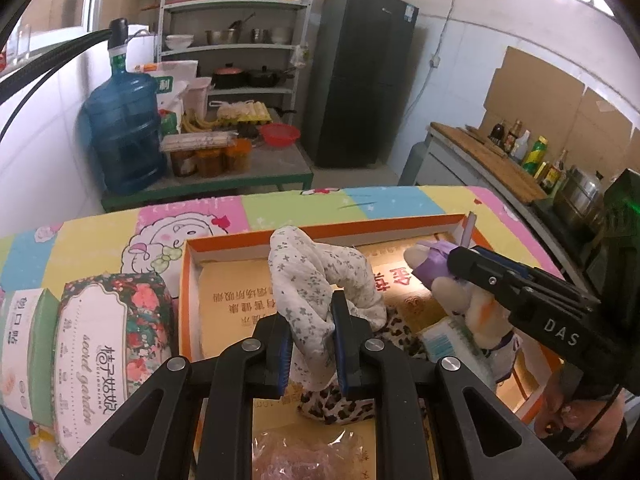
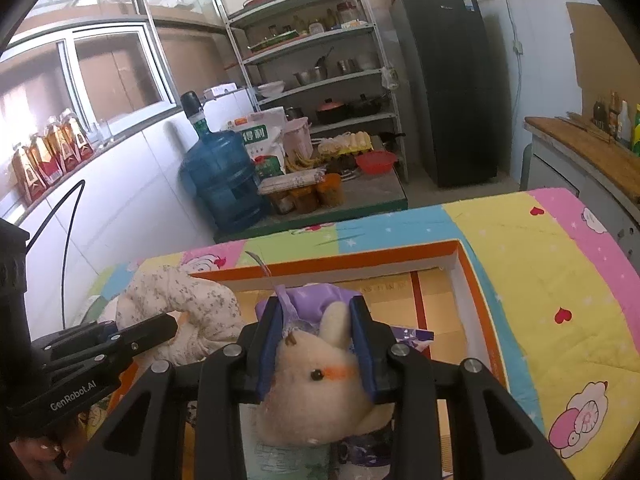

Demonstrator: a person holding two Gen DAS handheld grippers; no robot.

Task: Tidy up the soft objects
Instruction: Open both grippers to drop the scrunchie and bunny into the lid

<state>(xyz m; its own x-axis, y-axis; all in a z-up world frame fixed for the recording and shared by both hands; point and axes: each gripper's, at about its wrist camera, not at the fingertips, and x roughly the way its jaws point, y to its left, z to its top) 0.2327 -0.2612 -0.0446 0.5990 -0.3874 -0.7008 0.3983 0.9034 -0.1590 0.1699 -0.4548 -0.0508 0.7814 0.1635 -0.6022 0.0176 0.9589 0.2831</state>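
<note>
My left gripper (image 1: pixel 310 344) is shut on a white floral cloth (image 1: pixel 316 280), which hangs bunched above the shallow orange-rimmed box (image 1: pixel 240 237). Under it in the box lies a leopard-print cloth (image 1: pixel 340 410). My right gripper (image 2: pixel 316 320) is shut on a cream plush bunny (image 2: pixel 320 384) with a purple hat, gripped at the head over the same box (image 2: pixel 472 280). In the left wrist view the right gripper (image 1: pixel 456 260) and its bunny (image 1: pixel 480 304) hang at the right. In the right wrist view the left gripper (image 2: pixel 168 326) and its floral cloth (image 2: pixel 180 296) are at the left.
The box rests on a colourful cartoon-print table cover (image 2: pixel 560 264). Two tissue packs (image 1: pixel 92 352) lie left of the box. A crinkled plastic bag (image 1: pixel 304 456) is in the box's near end. Beyond stand a blue water bottle (image 1: pixel 124 132), a shelf, a fridge and a counter.
</note>
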